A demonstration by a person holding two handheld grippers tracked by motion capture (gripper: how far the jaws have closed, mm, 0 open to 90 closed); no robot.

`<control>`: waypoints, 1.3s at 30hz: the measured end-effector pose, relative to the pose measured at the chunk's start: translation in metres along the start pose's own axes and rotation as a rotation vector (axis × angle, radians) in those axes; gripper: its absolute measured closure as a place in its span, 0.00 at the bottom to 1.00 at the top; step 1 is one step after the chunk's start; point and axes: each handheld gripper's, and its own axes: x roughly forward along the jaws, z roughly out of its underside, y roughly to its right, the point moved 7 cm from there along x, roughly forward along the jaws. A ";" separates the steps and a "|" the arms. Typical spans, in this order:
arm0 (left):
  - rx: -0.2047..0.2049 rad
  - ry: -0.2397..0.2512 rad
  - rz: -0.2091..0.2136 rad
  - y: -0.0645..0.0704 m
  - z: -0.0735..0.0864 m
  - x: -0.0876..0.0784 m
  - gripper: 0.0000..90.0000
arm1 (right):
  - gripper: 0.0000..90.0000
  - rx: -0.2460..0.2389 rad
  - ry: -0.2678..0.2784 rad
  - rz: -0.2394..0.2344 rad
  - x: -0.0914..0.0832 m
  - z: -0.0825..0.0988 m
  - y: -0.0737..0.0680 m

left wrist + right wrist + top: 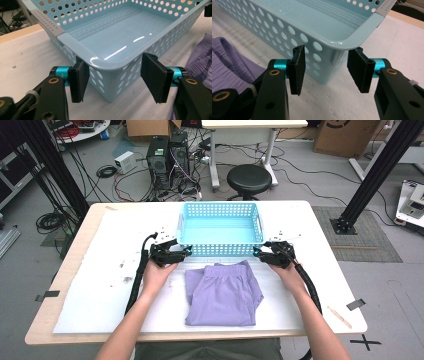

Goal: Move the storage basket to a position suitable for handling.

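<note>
A light blue perforated basket point(220, 249) stands empty at the table's middle. In front of it lies a folded purple garment point(222, 292). My left gripper point(186, 251) straddles the basket's near left corner point(110, 67). Both of its pads point(78, 80) rest against the corner walls just under the rim. My right gripper point(257, 252) straddles the near right corner point(334, 57). Its left pad point(297, 71) sits by the front wall, while the other pad stands a little off the side wall, so these jaws are open. The purple garment point(227, 67) lies beside them.
A white sheet point(100, 290) covers most of the wooden table point(65, 265). A black stool point(249, 178) stands just beyond the far edge, with computer towers point(167, 157) and cables on the floor. Black frame posts point(380, 170) rise at both sides.
</note>
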 end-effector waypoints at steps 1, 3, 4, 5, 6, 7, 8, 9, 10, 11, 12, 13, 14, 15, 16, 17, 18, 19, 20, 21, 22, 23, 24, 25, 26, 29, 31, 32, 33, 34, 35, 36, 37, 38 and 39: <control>0.002 0.002 0.004 0.002 0.000 0.001 0.45 | 0.55 -0.004 0.000 0.005 -0.003 0.001 0.000; 0.006 -0.002 0.008 0.004 0.000 0.001 0.45 | 0.55 0.001 0.001 0.006 -0.004 0.002 0.000; 0.007 -0.002 0.010 0.007 -0.001 0.001 0.45 | 0.56 0.001 -0.001 0.007 -0.006 0.004 0.001; 0.011 -0.003 0.014 0.009 -0.001 0.002 0.45 | 0.55 0.001 -0.001 0.010 -0.008 0.005 0.001; 0.014 -0.002 0.015 0.010 -0.001 0.002 0.45 | 0.55 -0.001 0.000 0.014 -0.010 0.006 0.002; 0.017 -0.002 0.018 0.012 -0.001 0.002 0.45 | 0.55 -0.001 -0.001 0.014 -0.011 0.007 0.002; 0.017 -0.002 0.018 0.012 -0.001 0.002 0.45 | 0.55 -0.001 -0.001 0.017 -0.012 0.008 0.003; 0.021 -0.004 0.020 0.014 -0.001 0.003 0.45 | 0.55 -0.001 -0.001 0.022 -0.015 0.010 0.003; 0.026 -0.003 0.021 0.018 -0.001 0.004 0.45 | 0.55 0.001 0.002 0.024 -0.016 0.011 0.004; 0.033 -0.008 0.019 0.018 -0.001 0.003 0.45 | 0.55 0.006 0.001 0.029 -0.017 0.012 0.004; 0.031 -0.006 0.021 0.020 -0.001 0.004 0.45 | 0.55 0.009 0.001 0.030 -0.018 0.013 0.004; 0.034 -0.005 0.020 0.022 -0.002 0.004 0.45 | 0.55 0.006 0.004 0.034 -0.019 0.014 0.004; 0.034 -0.006 0.023 0.023 -0.002 0.004 0.45 | 0.55 0.007 0.005 0.037 -0.020 0.015 0.004; 0.035 -0.005 0.020 0.024 -0.002 0.004 0.45 | 0.55 0.005 0.007 0.036 -0.021 0.016 0.005; 0.032 -0.006 0.021 0.025 -0.001 0.004 0.45 | 0.55 0.008 0.009 0.036 -0.022 0.016 0.005; 0.034 -0.006 0.021 0.026 -0.001 0.003 0.45 | 0.55 0.012 0.009 0.035 -0.024 0.017 0.004; 0.037 -0.005 0.020 0.027 -0.001 0.003 0.45 | 0.55 0.012 0.011 0.034 -0.024 0.018 0.004; 0.037 -0.005 0.020 0.027 -0.001 0.003 0.45 | 0.55 0.012 0.011 0.034 -0.024 0.018 0.004; 0.039 -0.005 0.017 0.028 0.000 0.002 0.45 | 0.55 0.014 0.011 0.032 -0.025 0.019 0.003; 0.042 -0.007 0.017 0.028 0.000 0.001 0.45 | 0.55 0.009 0.014 0.033 -0.026 0.018 0.004; 0.042 -0.007 0.017 0.028 0.000 0.001 0.45 | 0.55 0.009 0.014 0.033 -0.026 0.018 0.004; 0.043 -0.008 0.015 0.029 0.001 0.000 0.45 | 0.55 0.015 0.014 0.031 -0.026 0.018 0.002; 0.043 -0.007 0.013 0.029 0.001 -0.001 0.45 | 0.55 0.013 0.014 0.034 -0.026 0.018 0.002; 0.043 -0.007 0.013 0.029 0.001 -0.001 0.45 | 0.55 0.008 0.014 0.034 -0.026 0.018 0.002; 0.044 -0.006 0.013 0.029 0.001 -0.001 0.45 | 0.55 0.008 0.014 0.034 -0.026 0.018 0.002; 0.062 -0.006 0.020 0.029 0.002 0.000 0.44 | 0.49 0.022 0.018 0.030 -0.025 0.019 0.001; 0.066 -0.017 0.022 0.030 0.003 -0.001 0.41 | 0.44 0.032 0.030 0.026 -0.025 0.017 0.000; 0.067 -0.016 0.016 0.031 0.003 -0.002 0.38 | 0.41 0.040 0.042 0.030 -0.027 0.015 -0.001; 0.071 -0.020 0.010 0.031 0.004 -0.004 0.35 | 0.40 0.036 0.050 0.030 -0.029 0.014 -0.001; 0.069 -0.020 0.008 0.031 0.004 -0.007 0.35 | 0.38 0.039 0.046 0.036 -0.030 0.014 -0.001; 0.069 -0.019 0.006 0.030 0.004 -0.010 0.35 | 0.35 0.049 0.047 0.051 -0.033 0.015 -0.002; 0.066 -0.016 0.007 0.030 0.004 -0.012 0.35 | 0.35 0.061 0.050 0.056 -0.035 0.015 -0.003; 0.056 -0.012 -0.001 0.029 0.005 -0.015 0.34 | 0.35 0.072 0.053 0.057 -0.036 0.016 -0.004; 0.056 -0.012 -0.001 0.029 0.005 -0.015 0.34 | 0.35 0.072 0.053 0.057 -0.036 0.016 -0.004; 0.041 -0.009 -0.006 0.028 0.006 -0.022 0.34 | 0.35 0.099 0.065 0.059 -0.042 0.018 -0.008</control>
